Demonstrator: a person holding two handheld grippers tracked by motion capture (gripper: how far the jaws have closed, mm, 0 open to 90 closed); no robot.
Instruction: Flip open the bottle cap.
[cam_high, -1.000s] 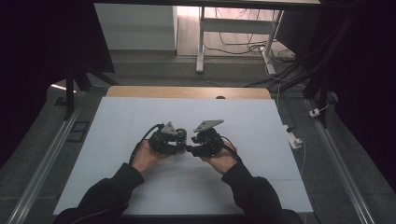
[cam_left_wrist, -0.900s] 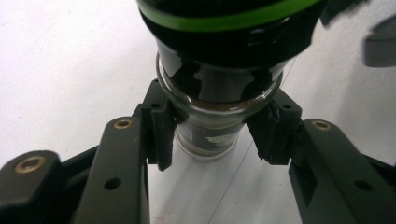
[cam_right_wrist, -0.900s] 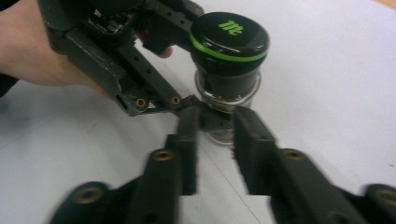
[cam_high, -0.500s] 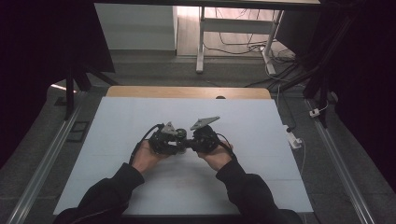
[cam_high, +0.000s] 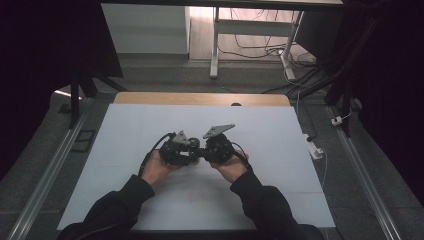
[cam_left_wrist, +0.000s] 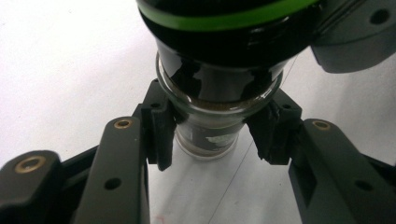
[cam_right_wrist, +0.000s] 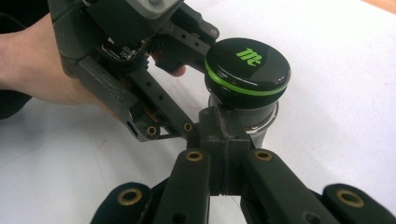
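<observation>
We see little moved — hands nudged | left gripper (cam_left_wrist: 212, 140) clamps jar (cam_left_wrist: 210, 116) neck | right gripper (cam_right_wrist: 223, 140) closed, empty | glass — slippery, fragile; hold below the lid (cam_right_wrist: 247, 65).

Dark long sleeves (cam_high: 125, 200) cover both forearms. Each black hand-held gripper (cam_high: 176, 149) has 2 jaws with brass-ringed screw holes, a grey 3-cornered plate (cam_high: 218, 130) and a black cable (cam_high: 150, 152).

The high view looks forward and down from above my side of the bench (cam_high: 280, 150), taking in all four edges. My left gripper view sits very close, facing along my jaws. My right gripper view looks from slightly farther. Both share the jar (cam_left_wrist: 212, 121) mid-bench.
</observation>
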